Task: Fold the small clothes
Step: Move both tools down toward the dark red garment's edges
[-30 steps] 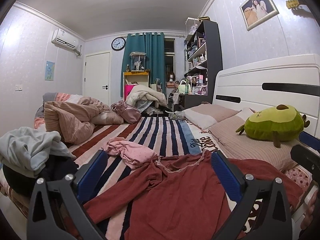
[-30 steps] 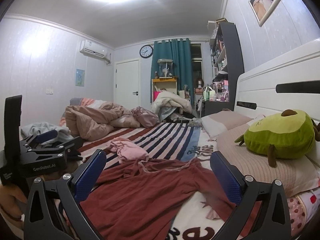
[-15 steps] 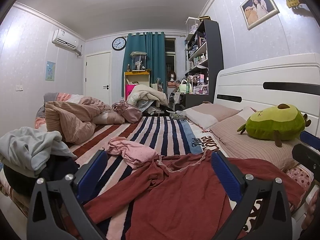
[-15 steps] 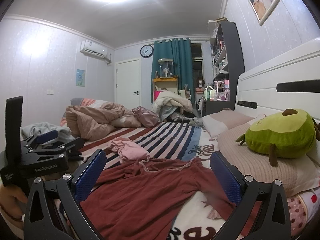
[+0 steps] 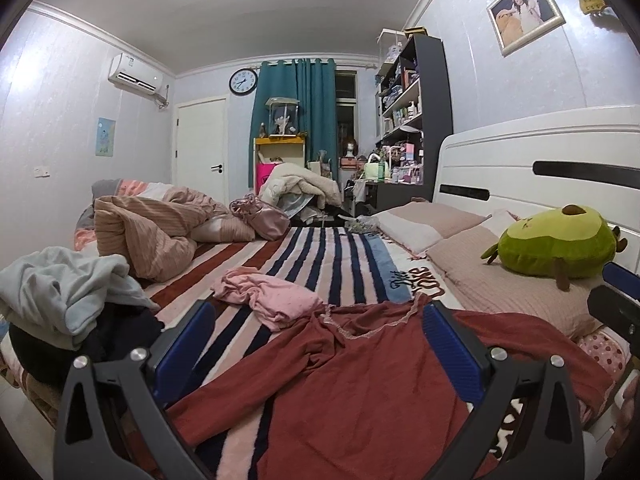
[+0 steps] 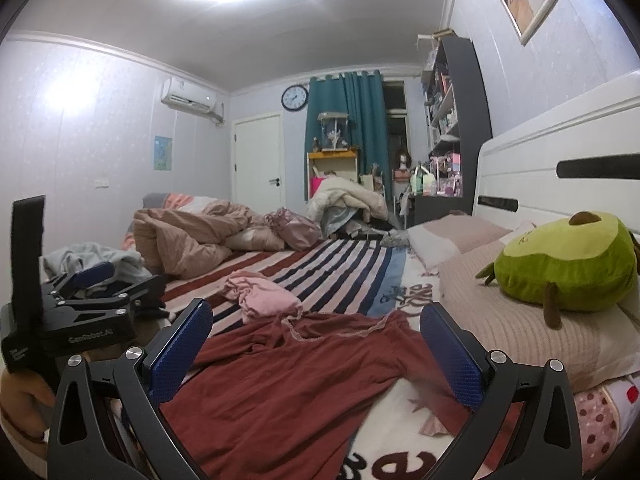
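Bedroom, striped blanket-covered bed (image 5: 320, 256); dark red long-sleeved knit top (image 5: 360, 380) spread flat, neckline far from me, long axis running away; crumpled pink garment (image 5: 268, 296) just beyond it; my left gripper (image 5: 316, 352) and right gripper (image 6: 316, 352) both spread wide, empty, above its near hem; left nearer the sleeve.
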The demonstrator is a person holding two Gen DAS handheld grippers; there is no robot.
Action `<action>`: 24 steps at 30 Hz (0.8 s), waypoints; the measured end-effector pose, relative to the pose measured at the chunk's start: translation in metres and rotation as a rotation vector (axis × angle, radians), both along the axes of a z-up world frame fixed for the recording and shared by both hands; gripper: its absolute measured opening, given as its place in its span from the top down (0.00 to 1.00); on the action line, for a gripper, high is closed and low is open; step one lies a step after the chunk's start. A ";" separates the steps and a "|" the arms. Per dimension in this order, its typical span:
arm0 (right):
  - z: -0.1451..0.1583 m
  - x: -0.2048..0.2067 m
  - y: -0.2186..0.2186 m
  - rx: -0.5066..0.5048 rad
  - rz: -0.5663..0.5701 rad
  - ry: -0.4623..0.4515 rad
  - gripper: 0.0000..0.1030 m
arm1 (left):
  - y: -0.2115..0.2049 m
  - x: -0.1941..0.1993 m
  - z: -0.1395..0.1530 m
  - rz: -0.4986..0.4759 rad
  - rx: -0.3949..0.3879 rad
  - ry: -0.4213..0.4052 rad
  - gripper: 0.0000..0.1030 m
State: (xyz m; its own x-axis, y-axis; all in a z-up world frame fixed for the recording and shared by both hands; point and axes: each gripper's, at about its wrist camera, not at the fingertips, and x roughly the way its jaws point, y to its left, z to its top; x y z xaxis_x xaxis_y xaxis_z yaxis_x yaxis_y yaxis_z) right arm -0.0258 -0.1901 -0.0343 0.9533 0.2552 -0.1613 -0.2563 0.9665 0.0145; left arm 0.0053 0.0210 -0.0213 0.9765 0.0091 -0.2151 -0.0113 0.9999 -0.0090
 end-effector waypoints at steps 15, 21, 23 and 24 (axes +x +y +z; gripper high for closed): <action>-0.037 0.047 0.047 0.009 0.116 0.129 0.00 | 0.121 0.013 -0.086 0.150 -0.101 0.276 0.03; -0.056 0.071 0.067 0.000 0.166 0.208 0.00 | 0.160 0.007 -0.135 0.123 -0.126 0.399 0.43; -0.067 0.078 0.070 0.006 0.194 0.247 0.00 | 0.161 0.005 -0.146 0.113 -0.135 0.419 0.43; -0.072 0.081 0.073 0.004 0.201 0.271 0.00 | 0.163 0.007 -0.153 0.131 -0.129 0.439 0.43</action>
State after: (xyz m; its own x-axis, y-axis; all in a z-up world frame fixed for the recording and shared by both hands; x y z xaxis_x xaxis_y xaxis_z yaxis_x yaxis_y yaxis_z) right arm 0.0551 -0.1175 -0.1068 0.8066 0.4344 -0.4009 -0.4277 0.8970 0.1114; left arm 0.0121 0.1837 -0.1744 0.7853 0.0717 -0.6149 -0.1676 0.9808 -0.0996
